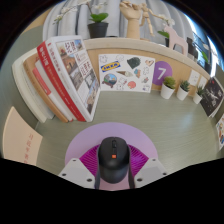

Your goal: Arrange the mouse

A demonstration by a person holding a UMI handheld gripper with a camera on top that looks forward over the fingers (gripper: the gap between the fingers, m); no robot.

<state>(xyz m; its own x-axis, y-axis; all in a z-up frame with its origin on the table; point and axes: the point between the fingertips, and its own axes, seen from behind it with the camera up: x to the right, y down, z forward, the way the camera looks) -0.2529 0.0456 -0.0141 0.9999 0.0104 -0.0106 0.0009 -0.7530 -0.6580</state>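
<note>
Tool grips a black mouse between its pads, near end of the bench, likely carried for placing. Magazines lean far left, small potted plants far right.

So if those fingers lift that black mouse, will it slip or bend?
The mouse looks like a rigid moulded shell, so it should stay stiff. Its rounded, smooth sides could slip a little, though the fingers' pads seem to sit against both flanks. It is small, so probably light.
</note>
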